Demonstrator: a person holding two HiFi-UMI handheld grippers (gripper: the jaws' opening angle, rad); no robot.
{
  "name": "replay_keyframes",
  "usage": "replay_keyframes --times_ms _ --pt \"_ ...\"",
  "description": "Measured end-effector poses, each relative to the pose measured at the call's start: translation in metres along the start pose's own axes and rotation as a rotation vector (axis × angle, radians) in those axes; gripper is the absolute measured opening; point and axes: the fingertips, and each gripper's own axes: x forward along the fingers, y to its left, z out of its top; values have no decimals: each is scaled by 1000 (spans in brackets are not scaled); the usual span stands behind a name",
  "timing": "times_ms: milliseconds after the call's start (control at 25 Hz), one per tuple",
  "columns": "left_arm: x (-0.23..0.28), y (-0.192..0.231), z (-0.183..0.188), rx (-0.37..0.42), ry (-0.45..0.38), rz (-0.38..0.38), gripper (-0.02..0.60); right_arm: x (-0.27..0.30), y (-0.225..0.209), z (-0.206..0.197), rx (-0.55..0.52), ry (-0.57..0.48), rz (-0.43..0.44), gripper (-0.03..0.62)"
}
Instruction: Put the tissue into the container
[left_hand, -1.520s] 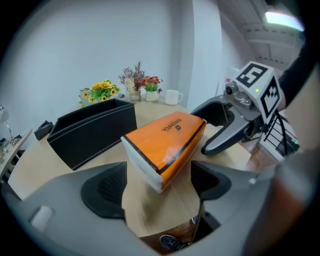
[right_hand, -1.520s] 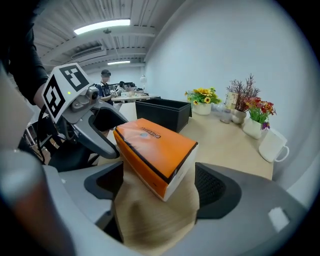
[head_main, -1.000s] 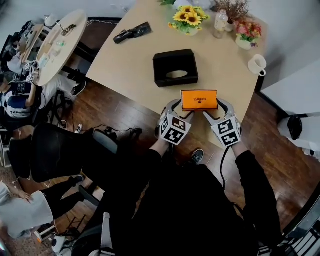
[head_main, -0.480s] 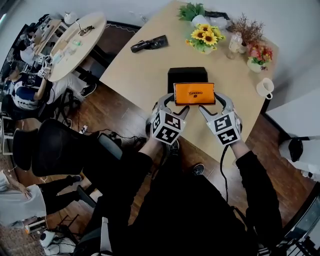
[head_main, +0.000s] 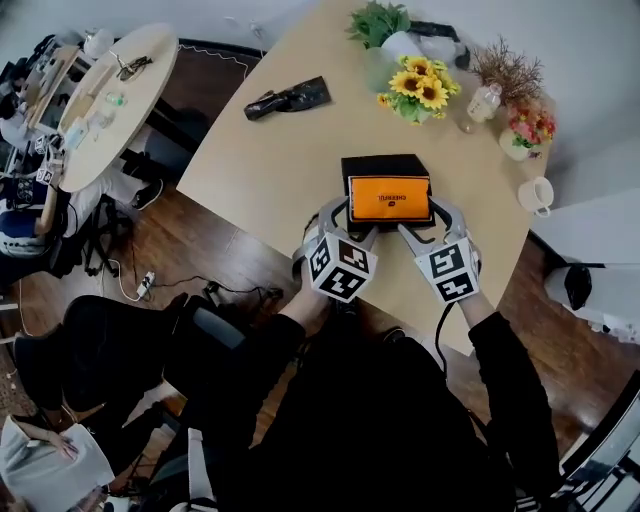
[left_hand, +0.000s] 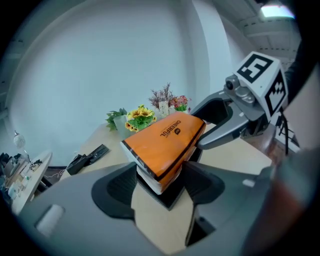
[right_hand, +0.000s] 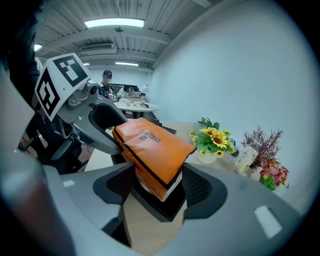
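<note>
The orange tissue pack (head_main: 390, 198) now hangs directly over the black container (head_main: 383, 162), covering most of it, whereas a second ago it was well short of the container, on the person's side. The left hand-held gripper (head_main: 345, 216) and the right hand-held gripper (head_main: 432, 214) each clench one end of the pack, having lifted it across the bench (head_main: 270, 150). The carry looks finished, so what remains is probably lowering the pack into the container and letting go.
</note>
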Motion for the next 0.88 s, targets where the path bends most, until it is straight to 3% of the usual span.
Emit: replay_keyframes --times_ms 320,880 --pt "21 8 -11 -49 34 -54 267 20 -5 -8 -1 53 19 297" --pt "46 -8 -34 -94 123 -43 262 41 -9 -44 0 103 100 303"
